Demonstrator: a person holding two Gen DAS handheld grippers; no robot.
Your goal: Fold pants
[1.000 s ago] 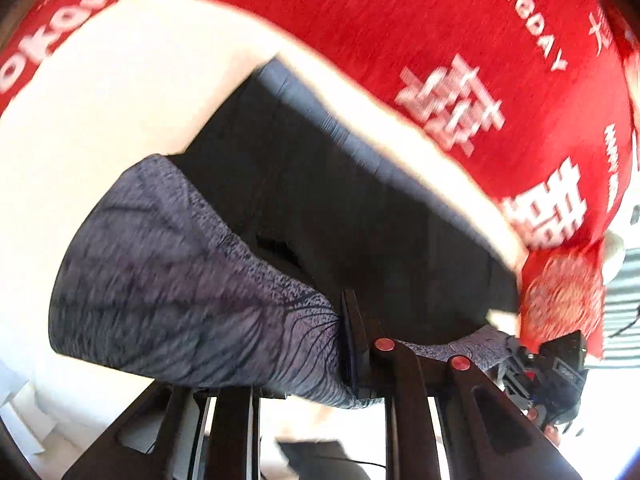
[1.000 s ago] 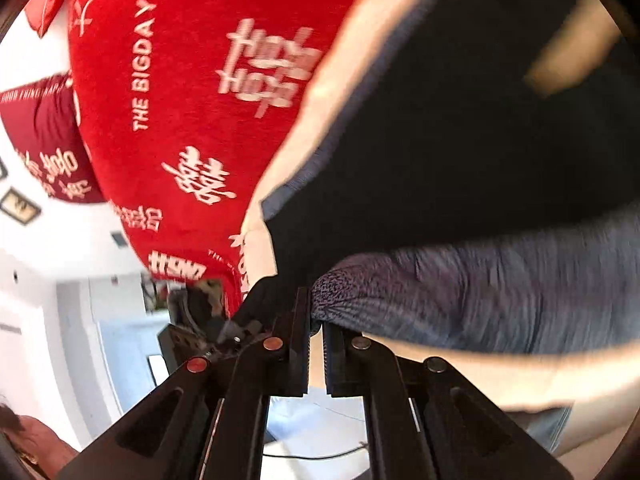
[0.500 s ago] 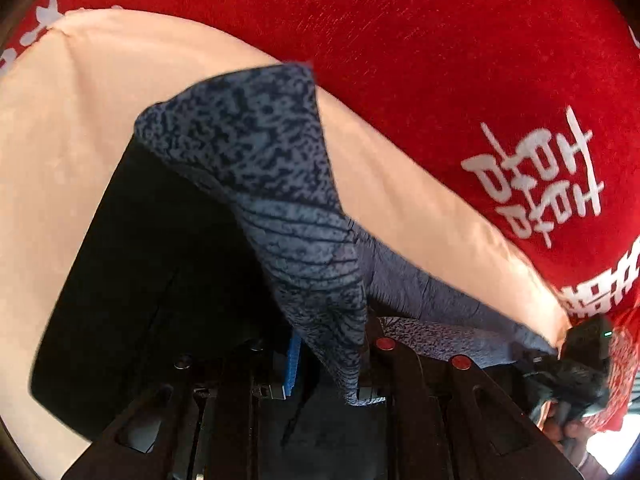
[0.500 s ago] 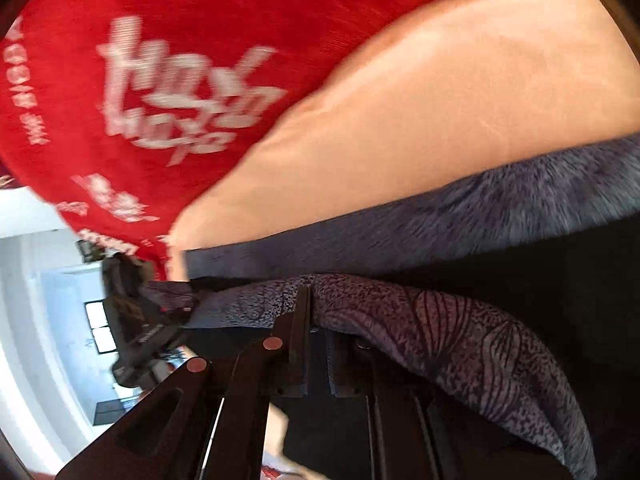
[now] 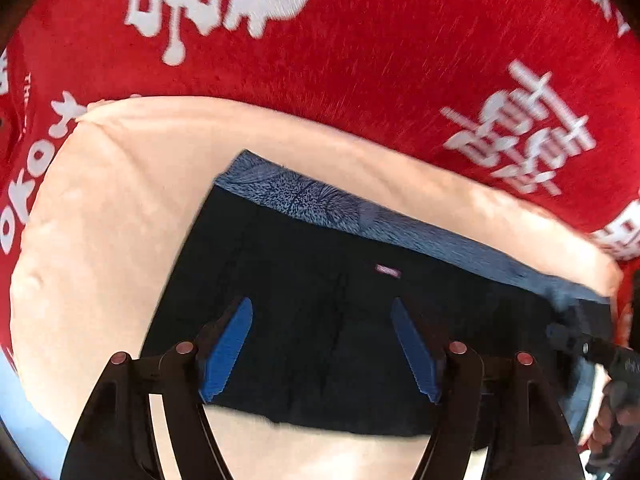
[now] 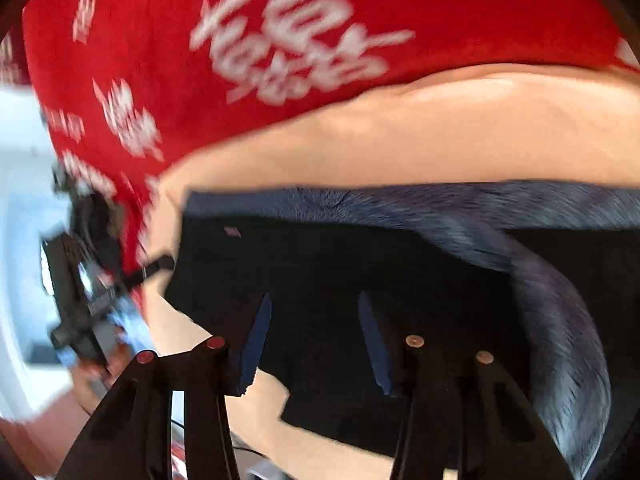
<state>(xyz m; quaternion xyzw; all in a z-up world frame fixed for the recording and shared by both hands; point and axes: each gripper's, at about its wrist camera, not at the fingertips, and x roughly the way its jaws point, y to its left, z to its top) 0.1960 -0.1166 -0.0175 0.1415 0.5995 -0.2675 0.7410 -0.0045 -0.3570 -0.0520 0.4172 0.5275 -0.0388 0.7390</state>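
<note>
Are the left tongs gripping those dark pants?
Apart. In the left wrist view the left tongs have just opened; their blue pads stand wide, pinching none of the pants.

A home bedroom was suggested by a red wedding-print bedspread [image 5: 400, 60] and a cream cushion [image 5: 120, 200].

A pale peach cushion-like pad [image 5: 120, 208] lies on a red plush cloth printed with white characters and letters [image 5: 400, 60]. Beyond the cloth's edge, a blurred white room [image 6: 20, 200] shows.
</note>
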